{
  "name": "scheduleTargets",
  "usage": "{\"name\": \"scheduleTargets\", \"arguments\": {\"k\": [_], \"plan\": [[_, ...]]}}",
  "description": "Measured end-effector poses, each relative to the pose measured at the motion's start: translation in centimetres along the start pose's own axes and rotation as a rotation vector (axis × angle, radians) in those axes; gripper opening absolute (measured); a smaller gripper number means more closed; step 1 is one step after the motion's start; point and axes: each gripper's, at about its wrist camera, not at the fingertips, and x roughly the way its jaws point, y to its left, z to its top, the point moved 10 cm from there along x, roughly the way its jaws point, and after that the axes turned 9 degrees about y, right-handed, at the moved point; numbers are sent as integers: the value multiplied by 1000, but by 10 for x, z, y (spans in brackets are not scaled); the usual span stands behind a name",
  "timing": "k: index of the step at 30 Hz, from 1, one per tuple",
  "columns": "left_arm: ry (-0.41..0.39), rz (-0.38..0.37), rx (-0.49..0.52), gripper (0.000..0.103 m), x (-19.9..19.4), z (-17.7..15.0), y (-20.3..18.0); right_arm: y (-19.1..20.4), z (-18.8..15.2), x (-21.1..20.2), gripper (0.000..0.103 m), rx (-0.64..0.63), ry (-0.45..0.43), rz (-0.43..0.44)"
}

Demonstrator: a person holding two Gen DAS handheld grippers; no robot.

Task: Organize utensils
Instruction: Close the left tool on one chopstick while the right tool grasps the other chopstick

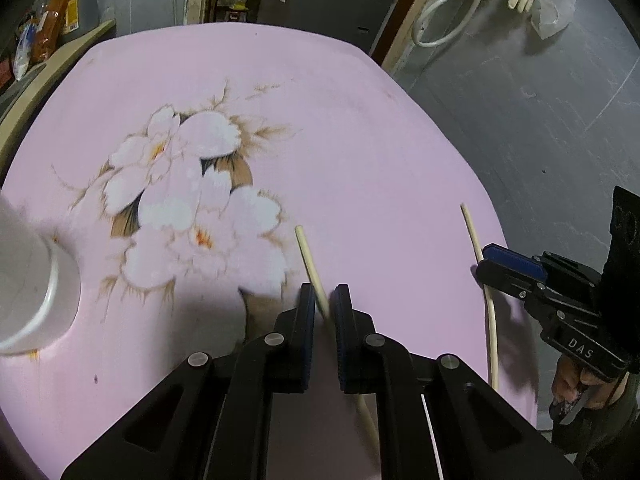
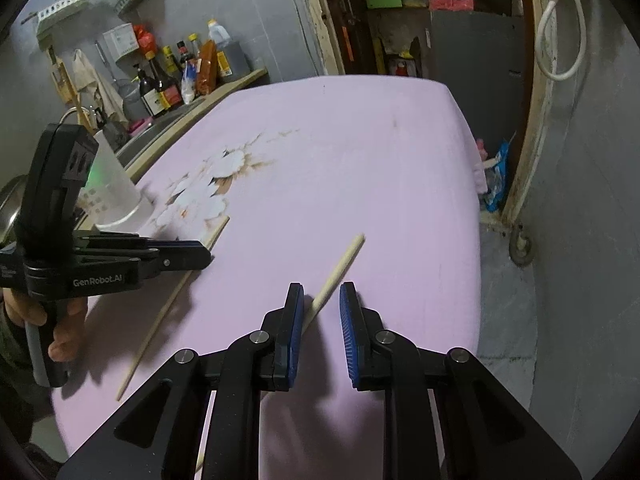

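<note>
Two pale wooden chopsticks lie on the pink flowered tablecloth. My left gripper is shut on one chopstick, which runs between its pads and out toward the flower print. The other chopstick lies slantwise at my right gripper. It touches the left pad and passes under that finger, while a gap of cloth shows before the right pad. In the left wrist view the right gripper sits at the table's right edge over that chopstick. In the right wrist view the left gripper holds its chopstick.
A white plastic cup stands at the table's left side near the flower print. Behind it a counter holds sauce bottles and a sink. Grey floor drops off past the table's right edge. A hand grips the left tool.
</note>
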Motion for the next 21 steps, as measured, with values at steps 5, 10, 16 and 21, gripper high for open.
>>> {"name": "scheduleTargets", "arguments": {"k": [5,10,16,21], "plan": [[11,-3,7,7,-4,-7,3,6,-10,-1,19,-28,34,-59],[32,-15,-15,8,-1,0,1,12,-9,6,29,-41,51,-117],[49,-13,-24,7,-2,3,1,8,-12,7,17,-40,32,-191],[95,-12,-47,7,2,8,-6,11,-12,8,12,-60,66,-244]]}}
